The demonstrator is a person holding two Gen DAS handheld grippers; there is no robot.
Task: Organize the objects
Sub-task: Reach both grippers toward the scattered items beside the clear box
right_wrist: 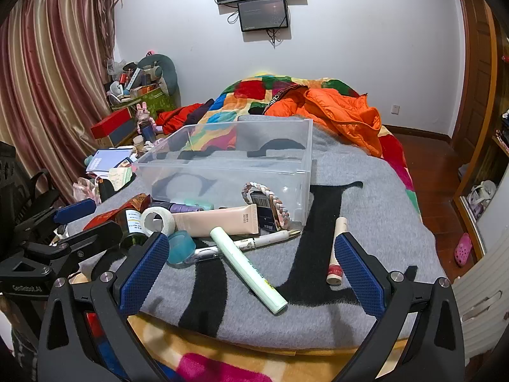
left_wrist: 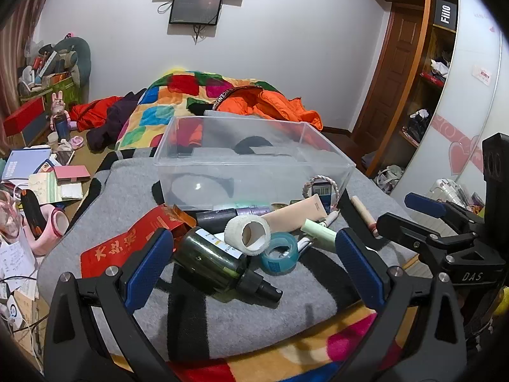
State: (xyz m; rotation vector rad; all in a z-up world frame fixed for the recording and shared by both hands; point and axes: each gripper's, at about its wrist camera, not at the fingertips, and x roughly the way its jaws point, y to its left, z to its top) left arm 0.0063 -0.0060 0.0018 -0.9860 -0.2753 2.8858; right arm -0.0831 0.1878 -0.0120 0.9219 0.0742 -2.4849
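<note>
The left hand-held gripper (left_wrist: 254,264) hovers with jaws wide apart, a dark green bottle (left_wrist: 211,262) lying between them untouched. The right hand-held gripper (right_wrist: 251,265) is likewise spread, a pale green tube (right_wrist: 248,269) between its fingers; the clear bin (right_wrist: 305,159) sits beyond both.

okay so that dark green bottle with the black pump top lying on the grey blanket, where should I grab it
Grip the dark green bottle across its round body, coming from above with the open left gripper. It lies on its side between those jaws; the thin pump end gives less to hold.
</note>
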